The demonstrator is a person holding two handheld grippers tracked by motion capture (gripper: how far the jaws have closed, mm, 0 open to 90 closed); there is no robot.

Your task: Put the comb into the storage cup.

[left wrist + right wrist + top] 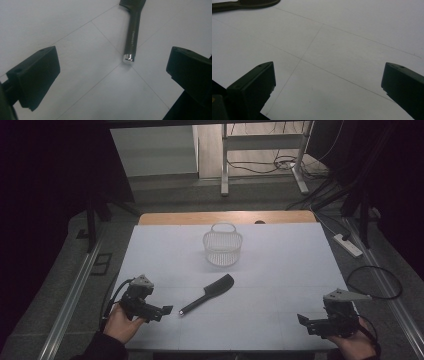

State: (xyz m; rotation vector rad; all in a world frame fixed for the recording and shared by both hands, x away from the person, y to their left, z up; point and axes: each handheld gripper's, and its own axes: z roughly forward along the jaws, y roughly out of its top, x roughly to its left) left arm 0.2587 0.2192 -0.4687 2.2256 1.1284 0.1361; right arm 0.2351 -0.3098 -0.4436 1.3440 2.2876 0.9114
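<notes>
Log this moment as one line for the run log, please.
left gripper: open, aimed at comb handle, apart | right gripper: open, over bare table | basket: upright behind comb

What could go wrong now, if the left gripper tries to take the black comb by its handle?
1. The comb lies flat on the white table, so the open left gripper may push it instead of gripping it.
2. Its shiny handle tip looks smooth and may slip between the jaws.
3. A sliding comb might go toward the white basket beyond it and perhaps nudge it.
</notes>
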